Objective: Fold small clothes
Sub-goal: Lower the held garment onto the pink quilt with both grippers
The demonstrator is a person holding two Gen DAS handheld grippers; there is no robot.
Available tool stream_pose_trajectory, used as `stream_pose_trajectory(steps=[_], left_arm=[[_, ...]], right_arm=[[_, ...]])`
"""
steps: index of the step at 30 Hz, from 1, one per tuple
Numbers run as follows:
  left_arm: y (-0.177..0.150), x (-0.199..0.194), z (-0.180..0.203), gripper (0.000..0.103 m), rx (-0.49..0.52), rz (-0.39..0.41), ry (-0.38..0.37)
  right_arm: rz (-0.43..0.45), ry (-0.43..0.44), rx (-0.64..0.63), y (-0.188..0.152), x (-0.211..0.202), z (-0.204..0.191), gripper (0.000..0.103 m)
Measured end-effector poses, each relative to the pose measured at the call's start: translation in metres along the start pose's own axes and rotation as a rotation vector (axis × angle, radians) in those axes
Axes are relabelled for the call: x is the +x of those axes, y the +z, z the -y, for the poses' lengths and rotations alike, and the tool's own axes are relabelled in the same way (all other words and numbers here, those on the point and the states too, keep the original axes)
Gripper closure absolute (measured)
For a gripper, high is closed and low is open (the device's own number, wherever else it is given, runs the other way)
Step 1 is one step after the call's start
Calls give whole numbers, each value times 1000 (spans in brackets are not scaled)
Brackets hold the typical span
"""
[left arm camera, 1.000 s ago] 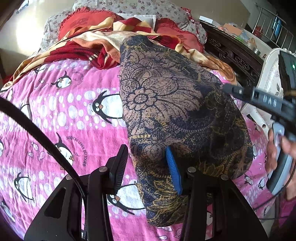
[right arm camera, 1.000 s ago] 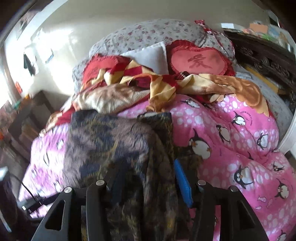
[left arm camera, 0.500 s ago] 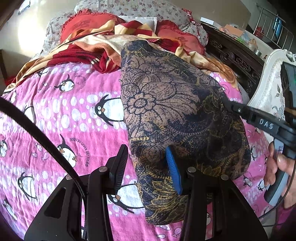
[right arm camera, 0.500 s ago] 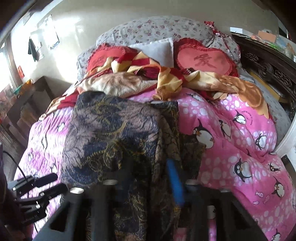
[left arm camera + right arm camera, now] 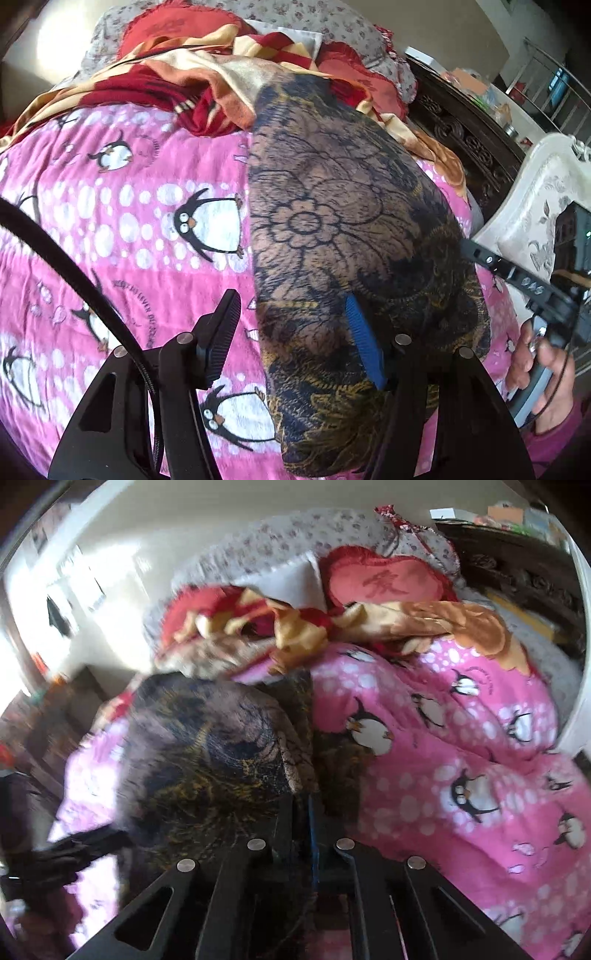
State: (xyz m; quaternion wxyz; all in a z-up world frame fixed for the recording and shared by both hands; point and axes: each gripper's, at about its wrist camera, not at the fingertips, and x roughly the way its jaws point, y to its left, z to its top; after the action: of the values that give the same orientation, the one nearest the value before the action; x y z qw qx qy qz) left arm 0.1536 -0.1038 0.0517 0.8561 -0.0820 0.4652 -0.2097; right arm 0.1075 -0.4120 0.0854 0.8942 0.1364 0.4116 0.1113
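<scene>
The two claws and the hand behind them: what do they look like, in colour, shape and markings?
The left claw has a black angular frame with silver bolts, one black ribbed finger, one blue, and a black cable. The right claw has the same black frame, bolts and a blue finger. The right hand wears a magenta sleeve.

**A sunlit bedroom around a penguin-print bed**

A bed fills most of both views, covered by a pink blanket printed with penguins and white dots. At the top of each frame lie a grey floral pillow, a red heart-shaped cushion with an embroidered character, and a crumpled red-and-yellow blanket. A dark carved wooden headboard runs along the upper right, with a white ornate chair below it. The cream wall at upper left is washed with bright sunlight. A metal railing shows at the far upper right.
</scene>
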Motion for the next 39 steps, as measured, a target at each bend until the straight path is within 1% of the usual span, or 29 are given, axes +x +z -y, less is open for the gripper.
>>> stream_pose_trajectory(steps=[1,2,3,4,6,8,11,16,21,23,25,29,30,31,32,33,34,35,36,38,39], left_arm=[[0,1,1,43,7,-1,-4],[0,3,1,42,12,-2,-12],[0,4,0,40,11,-3,-17],[0,5,0,40,8,-1,-25],[1,8,-1,39,-1,-4,-42],[1,11,-2,39,-4,-10,-43],[1,14,1,39,4,-8,-36],[3,20,4,33,6,-1,-27],[5,27,5,33,8,-3,-32],[6,29,4,30,8,-2,-32],[6,32,2,25,2,1,-33],[6,40,-3,25,-22,-15,-51],[5,41,-4,25,-25,-17,-55],[5,42,-6,25,-31,-21,-62],[4,42,-6,25,-36,-23,-67],[4,44,-7,25,-42,-27,-78],[3,44,-6,27,-42,-30,-89],[2,44,-4,33,-32,-35,-100],[3,41,-2,43,-14,-37,-115],[3,33,1,57,14,-36,-110],[3,28,2,66,26,-37,-110]], right_arm=[[-3,19,8,-1,0,1,54],[-6,48,19,-3,0,2,29],[1,65,22,-5,0,3,25],[13,90,27,-8,0,3,25],[-8,130,35,-13,7,4,24],[-41,103,44,-17,16,7,23],[-44,148,118,-18,25,17,23],[-38,171,109,-15,35,15,22],[-22,163,76,-11,37,15,21],[3,156,73,-9,36,16,19],[4,146,70,-9,39,17,16],[-39,199,101,-12,51,21,17],[-51,210,104,-12,53,21,19],[-61,224,105,-13,55,20,34],[-67,244,102,-14,56,17,51],[-65,259,98,-14,55,15,55],[-54,245,74,-13,51,9,63],[-52,243,52,-13,48,4,72],[-51,244,43,-12,45,1,74],[-56,261,54,-10,35,-6,79],[-55,275,64,-9,32,-7,80]])
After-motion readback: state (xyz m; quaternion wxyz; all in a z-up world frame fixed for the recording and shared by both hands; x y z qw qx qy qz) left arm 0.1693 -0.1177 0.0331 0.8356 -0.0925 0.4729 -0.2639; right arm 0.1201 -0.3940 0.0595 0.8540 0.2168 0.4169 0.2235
